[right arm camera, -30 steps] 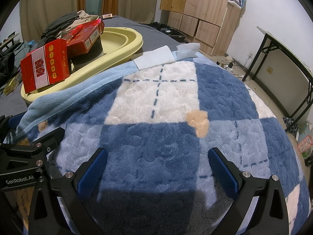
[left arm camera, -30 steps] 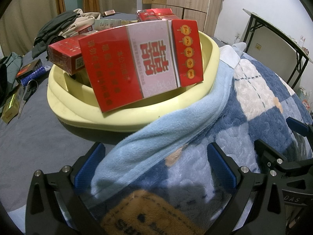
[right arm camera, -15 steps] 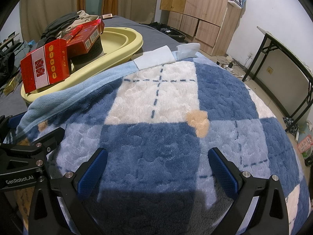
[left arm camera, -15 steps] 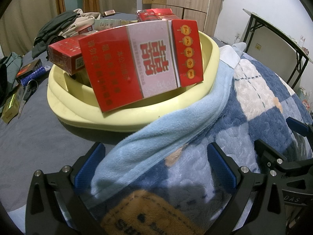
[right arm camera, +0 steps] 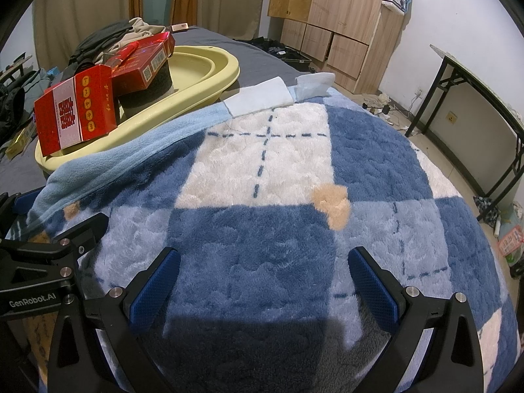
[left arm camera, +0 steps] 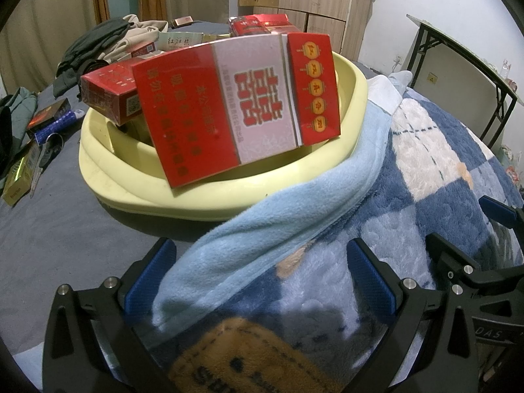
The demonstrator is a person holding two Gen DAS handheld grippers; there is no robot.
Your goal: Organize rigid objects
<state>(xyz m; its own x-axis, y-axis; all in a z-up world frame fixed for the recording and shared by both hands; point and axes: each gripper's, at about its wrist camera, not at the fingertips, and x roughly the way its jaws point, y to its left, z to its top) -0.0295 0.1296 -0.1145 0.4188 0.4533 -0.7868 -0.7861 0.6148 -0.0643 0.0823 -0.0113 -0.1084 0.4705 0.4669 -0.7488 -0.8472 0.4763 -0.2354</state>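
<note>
A glossy red carton (left arm camera: 235, 104) is leaned in the smooth yellow basin (left arm camera: 209, 196), beyond the left gripper (left arm camera: 258, 278); both the left and the right gripper (right arm camera: 262, 281) are spread, empty, over the fluffy blanket (right arm camera: 262, 170).

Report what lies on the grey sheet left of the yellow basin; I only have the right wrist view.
Observer: A pair of scissors lies there, next to a blue tube.
Operator: Check the left gripper.
Observer: The left gripper is open and holds nothing.
Operator: Look behind the big red box.
Observer: A pale box with printed characters shows just behind the big red box.
</note>
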